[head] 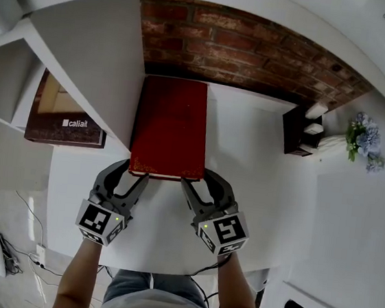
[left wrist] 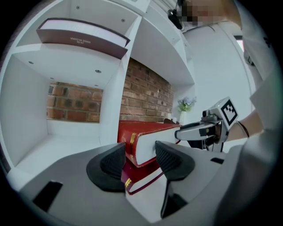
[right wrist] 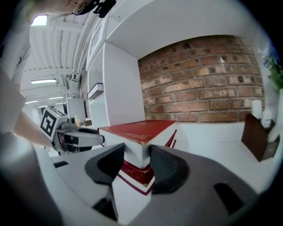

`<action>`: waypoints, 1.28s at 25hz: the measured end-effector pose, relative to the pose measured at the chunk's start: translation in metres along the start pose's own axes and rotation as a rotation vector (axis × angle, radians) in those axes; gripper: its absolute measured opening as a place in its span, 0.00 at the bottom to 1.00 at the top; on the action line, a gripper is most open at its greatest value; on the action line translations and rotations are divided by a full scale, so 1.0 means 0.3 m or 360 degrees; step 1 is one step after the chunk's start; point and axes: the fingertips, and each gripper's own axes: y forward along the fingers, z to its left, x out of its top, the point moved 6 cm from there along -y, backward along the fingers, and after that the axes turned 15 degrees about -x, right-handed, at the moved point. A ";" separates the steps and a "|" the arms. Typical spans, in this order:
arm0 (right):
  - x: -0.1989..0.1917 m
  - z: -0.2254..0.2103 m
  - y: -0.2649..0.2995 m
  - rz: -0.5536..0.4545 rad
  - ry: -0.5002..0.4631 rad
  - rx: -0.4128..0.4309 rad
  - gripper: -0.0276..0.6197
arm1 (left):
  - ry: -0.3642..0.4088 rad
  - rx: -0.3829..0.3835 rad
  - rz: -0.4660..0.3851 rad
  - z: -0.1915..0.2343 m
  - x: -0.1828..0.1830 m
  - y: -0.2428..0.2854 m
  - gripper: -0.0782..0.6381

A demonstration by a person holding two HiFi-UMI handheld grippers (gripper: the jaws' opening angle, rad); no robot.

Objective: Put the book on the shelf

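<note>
— Where does the red book (head: pixel 170 126) lie from the two tools?

— Straight ahead of both. It rests flat on the white counter (head: pixel 257 192) inside the shelf (head: pixel 99 63) bay that is backed by the brick wall (head: pixel 260 47). Its long axis runs away from the person toward that wall, and its short near edge faces the person.

— Which side is nearer?

— Neither; the hold is even. The left hand-held gripper (head: pixel 132 177) is pinched on the near left corner, with one pad on the spine side and the other on the page block (its own view shows this plainly). The right hand-held gripper (head: pixel 201 184) is clamped the same way on the near right corner. Both come in at an angle, so they converge on that near edge.

— So what does the next move turn on?

— Probably a push or a lift along the long axis, deeper toward the bricks. The book's left flank runs close along the white divider (head: pixel 125 108), so drifting that way looks like the main risk.

— And the book itself?

— It is a thick hardback with a plain deep-red cover, gilt marks on the spine and pale page edges. The glossy counter mirrors it from below. Whether it is touching the counter or held just clear of it cannot be told.
</note>
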 end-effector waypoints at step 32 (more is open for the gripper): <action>0.237 0.150 -0.527 -0.0372 0.0034 -0.0252 0.31 | 0.0246 -0.0183 -0.0261 -0.364 0.287 -0.274 0.39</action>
